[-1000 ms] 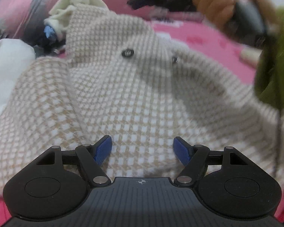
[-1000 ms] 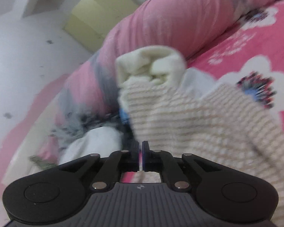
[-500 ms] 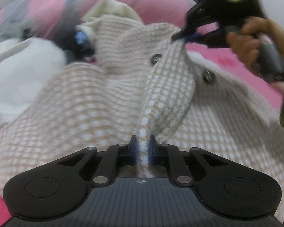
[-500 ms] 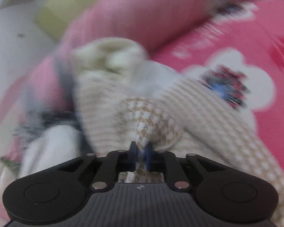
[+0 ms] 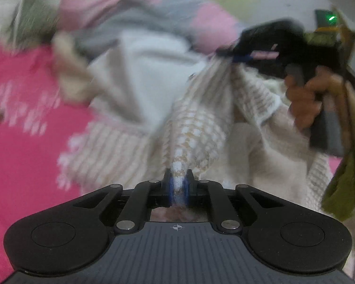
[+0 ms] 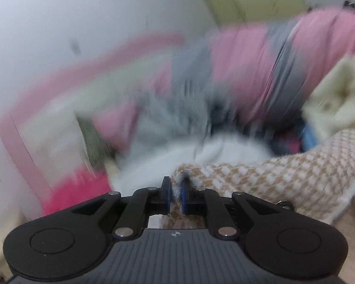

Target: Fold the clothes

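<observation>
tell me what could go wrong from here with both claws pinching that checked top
1. The left claw holds only a thin bunched pinch of the checked top; a hard pull might slip it free.
2. The right claw grips close to the fabric's edge, so it may let go too.
3. The white garment lies right under the lifted top and could get dragged along, spoiling the fold.
</observation>
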Available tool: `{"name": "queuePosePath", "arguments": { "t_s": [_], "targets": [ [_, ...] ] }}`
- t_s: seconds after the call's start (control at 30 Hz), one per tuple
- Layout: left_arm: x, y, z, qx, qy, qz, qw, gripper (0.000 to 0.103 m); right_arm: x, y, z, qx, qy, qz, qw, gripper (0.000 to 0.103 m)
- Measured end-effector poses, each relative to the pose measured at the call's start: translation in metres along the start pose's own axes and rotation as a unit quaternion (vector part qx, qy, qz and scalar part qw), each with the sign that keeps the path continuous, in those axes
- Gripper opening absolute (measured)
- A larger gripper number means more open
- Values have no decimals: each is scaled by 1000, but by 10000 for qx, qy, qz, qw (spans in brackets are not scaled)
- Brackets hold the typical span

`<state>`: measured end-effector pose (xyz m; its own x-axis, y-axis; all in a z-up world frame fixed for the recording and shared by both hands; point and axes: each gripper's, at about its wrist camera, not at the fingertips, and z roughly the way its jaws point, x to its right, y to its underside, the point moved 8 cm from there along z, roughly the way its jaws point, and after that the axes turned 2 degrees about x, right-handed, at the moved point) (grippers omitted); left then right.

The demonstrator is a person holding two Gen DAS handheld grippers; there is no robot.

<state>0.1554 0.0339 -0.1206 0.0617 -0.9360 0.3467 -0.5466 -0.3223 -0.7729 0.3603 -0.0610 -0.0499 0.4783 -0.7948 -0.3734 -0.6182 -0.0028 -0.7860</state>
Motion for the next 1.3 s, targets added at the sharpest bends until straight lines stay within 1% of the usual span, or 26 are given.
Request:
{"name": "queuePosePath", "arguments": {
  "t_s": [0.07, 0.1, 0.17, 0.2, 0.23, 0.27, 0.33, 0.4, 0.43, 0.5, 0.57, 0.63, 0.7, 0.8, 0.87, 0.93, 0.97, 1.03, 1.07, 1.1, 1.13, 1.17, 1.2, 1.23, 1.27, 1.3],
  "targets": [
    [-12, 3, 6, -157, 42, -288, 9995, 11, -6, 27, 29, -584, 425, -320, 9969, 16],
    [-12, 3, 6, -150, 68, -305, 9994, 12, -11, 38, 29, -660, 548, -534, 9949, 18],
    [-11, 4, 5, -134, 81, -276, 9995, 17, -22, 53, 8, -512, 592, -923, 9926, 37],
    [-12, 5, 5, -119, 60, -233, 9996, 23, -27, 57, -11, -347, 528, -1027, 9927, 42],
    [-13, 5, 5, -110, 62, -206, 9997, 24, -30, 59, -32, -154, 456, -1068, 9931, 52],
    [-14, 4, 4, -102, 64, -178, 9998, 28, -28, 62, -55, 31, 363, -989, 9944, 55],
    [-14, 4, 1, -60, 71, -119, 9999, 33, -20, 66, -101, 376, 162, -735, 9965, 58],
    [-16, 3, -8, 29, 113, -79, 9999, 36, 5, 76, -140, 423, 311, -301, 9982, 61],
    [-17, 2, -12, 75, 131, -57, 9999, 38, 22, 86, -157, 351, 511, -111, 9980, 62],
    [-22, 1, -24, 202, 106, 38, 9997, 47, 55, 109, -187, 113, 1009, 204, 9946, 61],
    [-25, 2, -42, 355, 28, 211, 9991, 49, 76, 133, -210, -136, 1354, 459, 9896, 62],
    [-28, 3, -62, 500, -19, 369, 9981, 53, 82, 156, -233, -303, 1457, 644, 9868, 62],
    [-30, 8, -81, 559, 46, 454, 9974, 55, 73, 173, -251, -367, 1398, 702, 9870, 62],
    [-29, 19, -104, 497, 278, 536, 9969, 55, 40, 184, -246, -648, 1318, 278, 9888, 63],
    [-19, 34, -116, 299, 599, 605, 9959, 55, 24, 186, -232, -808, 1615, -302, 9831, 67],
    [-7, 48, -127, 139, 901, 670, 9936, 55, 13, 188, -217, -958, 1952, -870, 9722, 69],
    [3, 57, -133, 71, 1095, 721, 9913, 55, 11, 190, -207, -1019, 2069, -1032, 9675, 69],
    [28, 72, -141, -60, 1556, 947, 9833, 55, 8, 191, -183, -1123, 2274, -1297, 9586, 71],
    [41, 80, -145, -129, 1785, 1064, 9781, 59, 10, 191, -169, -1220, 2332, -1331, 9555, 77],
    [55, 88, -147, -241, 2007, 1242, 9715, 63, 16, 196, -157, -1373, 2442, -1348, 9504, 79],
    [67, 96, -144, -333, 2089, 1431, 9668, 65, 23, 202, -147, -1540, 2589, -1384, 9434, 81],
    [79, 104, -141, -431, 2159, 1622, 9619, 70, 31, 207, -143, -1587, 2632, -1276, 9430, 87],
    [88, 114, -133, -612, 2069, 1853, 9587, 71, 39, 211, -143, -1570, 2618, -1094, 9460, 90],
    [96, 124, -122, -819, 1815, 2108, 9570, 71, 48, 214, -143, -1552, 2604, -911, 9486, 91],
    [101, 130, -115, -908, 1685, 2277, 9547, 71, 52, 217, -149, -1509, 2621, -810, 9497, 88],
    [106, 134, -111, -940, 1722, 2367, 9516, 70, 54, 219, -158, -1452, 2654, -750, 9502, 78]
  ]
}}
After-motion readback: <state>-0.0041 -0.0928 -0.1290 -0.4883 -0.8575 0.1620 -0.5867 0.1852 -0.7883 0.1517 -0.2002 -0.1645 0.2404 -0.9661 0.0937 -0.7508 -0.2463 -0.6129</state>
